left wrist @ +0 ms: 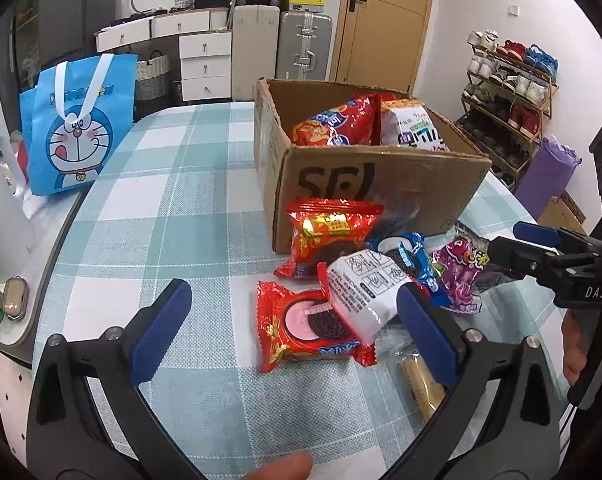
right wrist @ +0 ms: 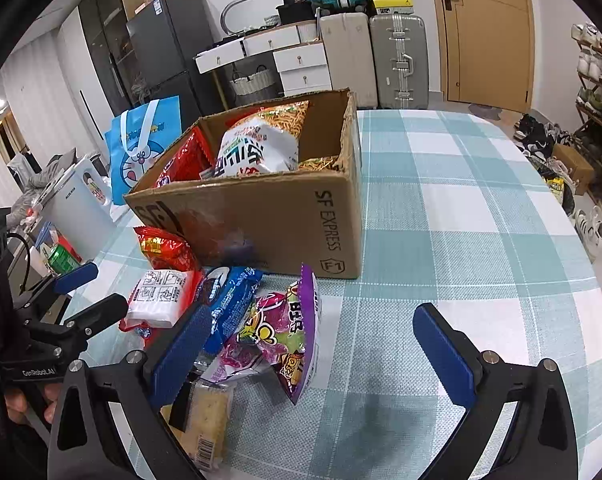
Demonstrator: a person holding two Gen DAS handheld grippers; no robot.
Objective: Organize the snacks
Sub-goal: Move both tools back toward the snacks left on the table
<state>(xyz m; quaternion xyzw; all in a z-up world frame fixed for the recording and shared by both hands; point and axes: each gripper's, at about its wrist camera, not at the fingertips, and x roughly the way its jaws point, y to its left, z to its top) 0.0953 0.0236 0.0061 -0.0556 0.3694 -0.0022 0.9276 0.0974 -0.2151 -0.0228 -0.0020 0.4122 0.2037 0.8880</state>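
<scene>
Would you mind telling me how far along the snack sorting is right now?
Partly done: a red bag and a white bag already sit in the cardboard box. Nothing is in hand; left gripper and right gripper both have open jaws. A pile of packets, including the purple one, is left on the table.

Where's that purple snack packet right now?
The purple snack packet lies on the checked tablecloth just in front of the cardboard box, beside the blue cookie pack, at the pile's right edge.
</scene>
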